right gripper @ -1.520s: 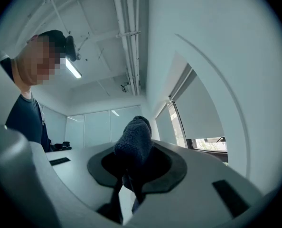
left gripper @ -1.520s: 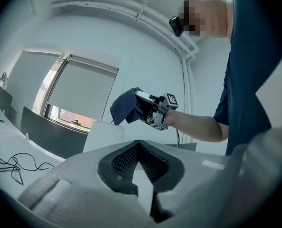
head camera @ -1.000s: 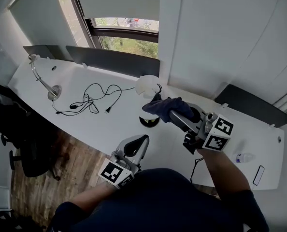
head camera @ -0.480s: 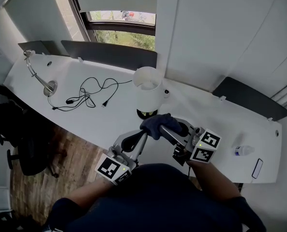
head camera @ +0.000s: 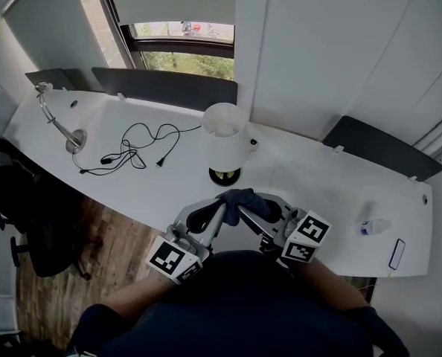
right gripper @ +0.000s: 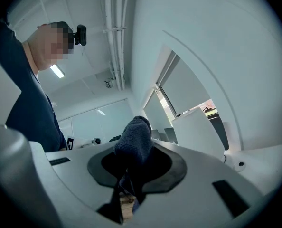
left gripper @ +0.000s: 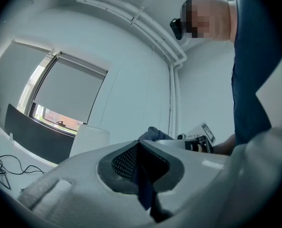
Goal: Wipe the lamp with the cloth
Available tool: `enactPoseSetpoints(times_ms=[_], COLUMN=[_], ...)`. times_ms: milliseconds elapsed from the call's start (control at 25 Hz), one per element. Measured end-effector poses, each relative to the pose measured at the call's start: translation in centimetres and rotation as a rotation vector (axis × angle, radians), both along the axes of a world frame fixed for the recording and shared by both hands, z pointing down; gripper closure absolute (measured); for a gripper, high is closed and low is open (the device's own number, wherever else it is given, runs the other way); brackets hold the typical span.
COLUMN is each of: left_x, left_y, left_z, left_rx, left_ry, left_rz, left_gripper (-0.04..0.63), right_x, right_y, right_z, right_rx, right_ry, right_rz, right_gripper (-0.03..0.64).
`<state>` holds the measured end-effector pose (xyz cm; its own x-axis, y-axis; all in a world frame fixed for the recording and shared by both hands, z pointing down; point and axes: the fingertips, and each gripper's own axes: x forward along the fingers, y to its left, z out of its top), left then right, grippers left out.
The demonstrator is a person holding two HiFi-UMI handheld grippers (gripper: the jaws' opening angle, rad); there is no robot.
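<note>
The white lamp stands upright mid-table on a dark round base. My right gripper is shut on the dark blue cloth, held low in front of the lamp base, apart from the shade. In the right gripper view the cloth bulges out of the right gripper, with the shade beyond. My left gripper sits beside it, jaws shut with nothing between them. The left gripper view shows the left gripper, the cloth and the shade.
A loose black cable lies left of the lamp. A metal gooseneck fixture stands at the far left. A small bottle and a phone lie at the right end. Dark panels line the table's back edge. A chair is left.
My right gripper has drawn the cloth back from the lamp shade toward the person's body. The left gripper has come up beside it.
</note>
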<state>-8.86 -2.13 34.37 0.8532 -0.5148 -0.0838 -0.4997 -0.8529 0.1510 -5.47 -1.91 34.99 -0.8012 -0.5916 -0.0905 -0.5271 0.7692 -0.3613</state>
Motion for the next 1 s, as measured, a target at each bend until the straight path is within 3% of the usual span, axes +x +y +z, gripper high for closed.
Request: enactPoseSetpoints(times_ms=[1000], left_x=[-1.8], left_y=[1.6], left_z=[0.3], left_rx=[0.013], left_ry=[-0.025], left_rz=[-0.002], left_gripper=[0.589], right_x=[-1.6], right_y=[1.2], right_z=[1.0], right_rx=[-0.011], right_ry=[0.033], right_rz=[-0.004], right_gripper=[0.528])
